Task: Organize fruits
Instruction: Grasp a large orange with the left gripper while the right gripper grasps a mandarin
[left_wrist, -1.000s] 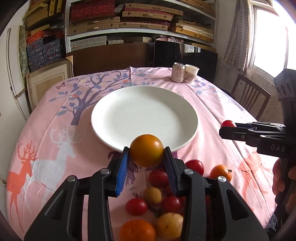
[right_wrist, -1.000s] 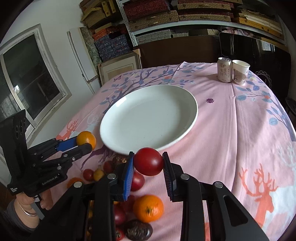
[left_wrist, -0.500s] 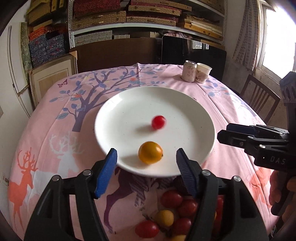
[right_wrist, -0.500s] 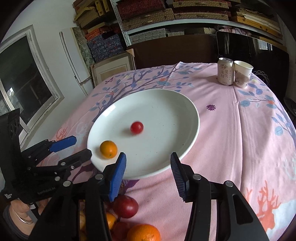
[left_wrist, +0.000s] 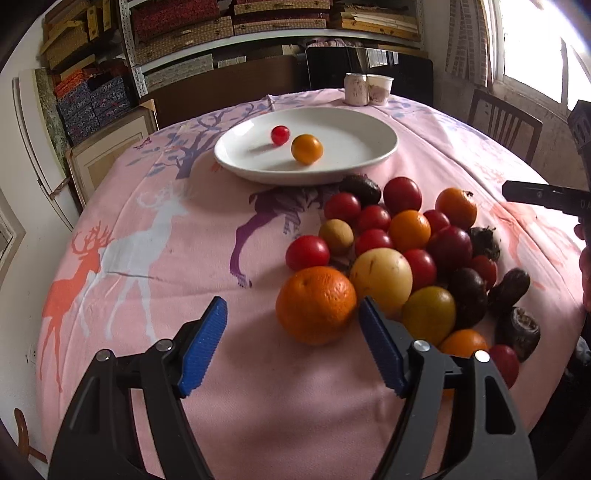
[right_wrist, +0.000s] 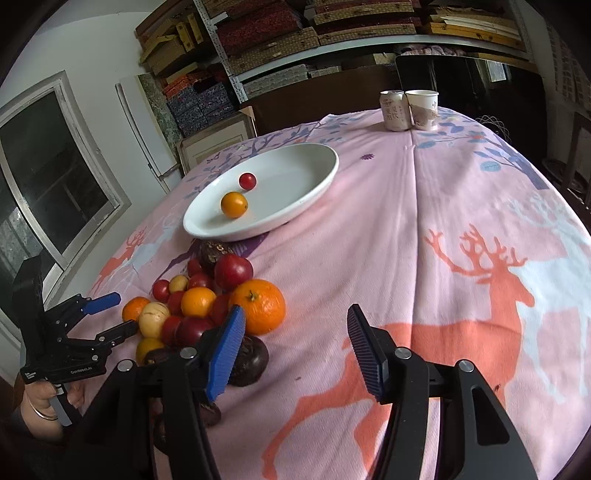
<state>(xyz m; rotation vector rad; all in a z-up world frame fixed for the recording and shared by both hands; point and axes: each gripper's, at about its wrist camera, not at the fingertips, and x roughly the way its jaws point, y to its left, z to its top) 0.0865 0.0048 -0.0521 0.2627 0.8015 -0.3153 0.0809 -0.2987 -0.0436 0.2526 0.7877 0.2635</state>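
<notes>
Released orange (left_wrist: 306, 148) and tomato (left_wrist: 280, 134) now sit in plate (left_wrist: 373, 157); both grippers' fingers opening, empty.

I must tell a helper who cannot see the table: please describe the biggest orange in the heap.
On the pink tablecloth, a fruit heap lies near the white plate. The big orange sits at its edge nearest the left gripper, larger than its neighbours, with dimpled skin.
</notes>
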